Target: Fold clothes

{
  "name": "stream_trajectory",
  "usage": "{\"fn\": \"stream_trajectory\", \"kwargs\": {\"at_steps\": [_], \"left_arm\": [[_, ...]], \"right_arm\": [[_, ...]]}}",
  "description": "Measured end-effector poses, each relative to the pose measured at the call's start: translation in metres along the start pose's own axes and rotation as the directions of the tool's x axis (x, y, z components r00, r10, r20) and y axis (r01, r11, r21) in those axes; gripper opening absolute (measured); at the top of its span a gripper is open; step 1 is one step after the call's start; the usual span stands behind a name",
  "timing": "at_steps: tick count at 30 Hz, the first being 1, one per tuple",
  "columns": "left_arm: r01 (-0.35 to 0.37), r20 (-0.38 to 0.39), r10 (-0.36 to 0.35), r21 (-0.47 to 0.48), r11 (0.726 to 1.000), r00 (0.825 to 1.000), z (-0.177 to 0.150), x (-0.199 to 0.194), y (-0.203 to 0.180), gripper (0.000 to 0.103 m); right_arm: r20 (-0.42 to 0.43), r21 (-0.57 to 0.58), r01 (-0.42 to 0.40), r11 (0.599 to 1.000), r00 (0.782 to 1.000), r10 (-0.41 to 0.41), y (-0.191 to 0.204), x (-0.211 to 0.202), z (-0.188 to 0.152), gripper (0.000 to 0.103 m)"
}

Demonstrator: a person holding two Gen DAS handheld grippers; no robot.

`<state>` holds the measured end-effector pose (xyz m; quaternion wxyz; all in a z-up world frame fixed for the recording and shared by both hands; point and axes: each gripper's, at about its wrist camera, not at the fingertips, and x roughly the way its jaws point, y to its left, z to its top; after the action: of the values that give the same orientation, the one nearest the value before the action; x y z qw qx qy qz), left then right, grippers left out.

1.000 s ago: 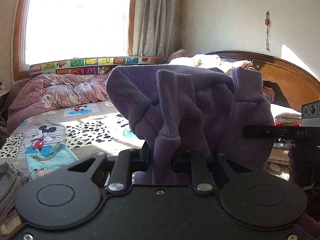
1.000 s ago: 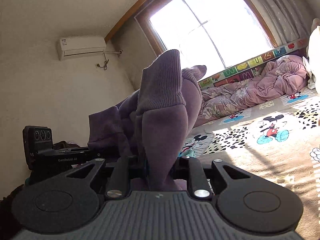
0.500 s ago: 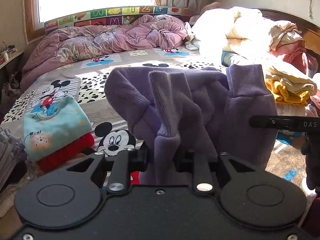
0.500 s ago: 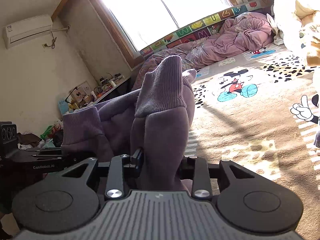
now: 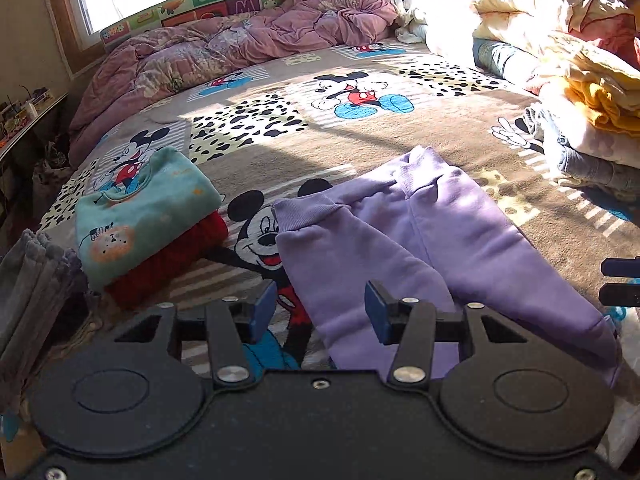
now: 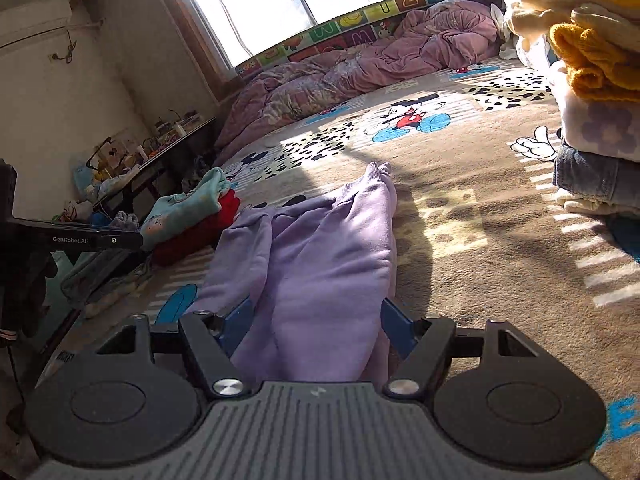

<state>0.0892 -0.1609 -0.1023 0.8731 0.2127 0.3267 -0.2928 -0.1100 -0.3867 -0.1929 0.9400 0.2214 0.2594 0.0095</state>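
Lilac sweatpants (image 5: 432,248) lie folded lengthwise on the cartoon-mouse bedspread (image 5: 320,152), cuffs pointing away from me. My left gripper (image 5: 320,314) hovers low over their near left edge. Its jaws are opening, and its blue pads stand clear of the cloth that lies between them. In the right wrist view the sweatpants (image 6: 320,264) run straight out from my right gripper (image 6: 316,320). Those jaws are opening too; the cloth lies between the pads, loose. The left gripper's body (image 6: 48,240) shows at the left edge.
A folded teal top (image 5: 140,216) sits on a red garment (image 5: 172,264) left of the pants, grey cloth (image 5: 32,280) beside them. A pile of yellow, white and denim clothes (image 5: 592,120) stands at right. A pink quilt (image 5: 240,48) lies under the window. A cluttered side table (image 6: 152,156) stands beside the bed.
Both grippers sank from chest height to the bed and opened, letting go of the sweatpants. The pants, bunched and hanging before, now lie flat on the bedspread.
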Motion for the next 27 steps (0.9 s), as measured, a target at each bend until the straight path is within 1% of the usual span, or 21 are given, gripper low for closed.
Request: {"fn": "stream_trajectory", "kwargs": {"at_steps": [1,3,4,5,7,8,10,11,12,13,14,15,17,18,19,20,23,24,25,26,27], "left_arm": [[0.012,-0.002,-0.012,0.035,0.999,1.0,-0.003,-0.004,-0.007,0.048],[0.07,-0.007,-0.07,0.102,0.992,0.998,-0.009,-0.012,-0.017,0.048],[0.119,-0.016,-0.118,0.148,0.982,0.993,-0.015,-0.018,-0.025,0.048],[0.171,-0.029,-0.169,0.197,0.965,0.985,-0.021,-0.024,-0.033,0.048],[0.227,-0.051,-0.222,0.307,0.924,0.974,-0.035,-0.036,-0.053,0.049],[0.245,-0.066,-0.237,0.358,0.901,0.969,-0.043,-0.039,-0.062,0.049],[0.262,-0.096,-0.245,0.426,0.866,0.965,-0.057,-0.041,-0.077,0.049],[0.269,-0.11,-0.246,0.457,0.847,0.963,-0.064,-0.042,-0.084,0.049],[0.277,-0.125,-0.248,0.488,0.828,0.961,-0.07,-0.043,-0.092,0.049],[0.285,-0.14,-0.248,0.518,0.807,0.958,-0.077,-0.044,-0.099,0.049],[0.293,-0.155,-0.249,0.547,0.784,0.956,-0.084,-0.044,-0.106,0.049],[0.296,-0.165,-0.246,0.575,0.763,0.955,-0.092,-0.044,-0.111,0.049],[0.301,-0.184,-0.239,0.628,0.718,0.953,-0.106,-0.042,-0.121,0.049],[0.292,-0.192,-0.22,0.676,0.677,0.956,-0.117,-0.041,-0.129,0.049],[0.275,-0.189,-0.201,0.711,0.647,0.961,-0.126,-0.039,-0.134,0.049],[0.257,-0.182,-0.182,0.742,0.619,0.966,-0.135,-0.038,-0.139,0.049],[0.197,-0.145,-0.138,0.821,0.536,0.98,-0.156,-0.033,-0.151,0.049],[0.176,-0.127,-0.13,0.845,0.505,0.983,-0.162,-0.033,-0.155,0.049],[0.152,-0.103,-0.127,0.864,0.48,0.986,-0.167,-0.032,-0.158,0.049],[0.135,-0.085,-0.125,0.872,0.47,0.988,-0.169,-0.032,-0.16,0.049],[0.122,-0.074,-0.12,0.875,0.469,0.99,-0.17,-0.031,-0.162,0.049]], "right_arm": [[-0.003,-0.019,0.003,1.0,1.0,-0.003,0.004,-0.006,-0.009,0.071],[-0.01,-0.066,-0.007,0.998,1.0,0.007,0.012,-0.019,-0.023,0.069],[-0.021,-0.106,-0.016,0.994,1.0,0.014,0.018,-0.025,-0.028,0.068],[-0.034,-0.148,-0.026,0.989,0.999,0.021,0.024,-0.03,-0.034,0.067],[-0.061,-0.24,-0.046,0.97,0.998,0.032,0.037,-0.037,-0.038,0.066],[-0.082,-0.293,-0.058,0.954,0.996,0.035,0.044,-0.04,-0.039,0.066],[-0.124,-0.394,-0.083,0.915,0.992,0.037,0.057,-0.044,-0.04,0.066],[-0.14,-0.474,-0.079,0.877,0.99,0.014,0.065,-0.046,-0.043,0.066],[-0.152,-0.555,-0.073,0.829,0.988,-0.014,0.073,-0.047,-0.047,0.063],[-0.161,-0.61,-0.07,0.789,0.986,-0.036,0.078,-0.048,-0.051,0.061],[-0.174,-0.67,-0.072,0.739,0.983,-0.061,0.084,-0.048,-0.057,0.059],[-0.186,-0.728,-0.077,0.682,0.979,-0.088,0.089,-0.047,-0.063,0.056],[-0.205,-0.801,-0.092,0.592,0.97,-0.128,0.094,-0.046,-0.076,0.054],[-0.206,-0.837,-0.093,0.539,0.967,-0.153,0.096,-0.045,-0.085,0.054],[-0.203,-0.87,-0.094,0.483,0.963,-0.179,0.098,-0.044,-0.094,0.054],[-0.2,-0.893,-0.096,0.439,0.96,-0.197,0.098,-0.043,-0.102,0.054],[-0.169,-0.936,-0.082,0.341,0.957,-0.236,0.096,-0.041,-0.119,0.054],[-0.15,-0.948,-0.069,0.312,0.958,-0.245,0.096,-0.04,-0.124,0.054],[-0.13,-0.957,-0.055,0.284,0.959,-0.252,0.095,-0.039,-0.129,0.054],[-0.112,-0.964,-0.043,0.261,0.961,-0.253,0.095,-0.039,-0.132,0.054],[-0.094,-0.971,-0.032,0.238,0.963,-0.254,0.095,-0.039,-0.135,0.053]]}}
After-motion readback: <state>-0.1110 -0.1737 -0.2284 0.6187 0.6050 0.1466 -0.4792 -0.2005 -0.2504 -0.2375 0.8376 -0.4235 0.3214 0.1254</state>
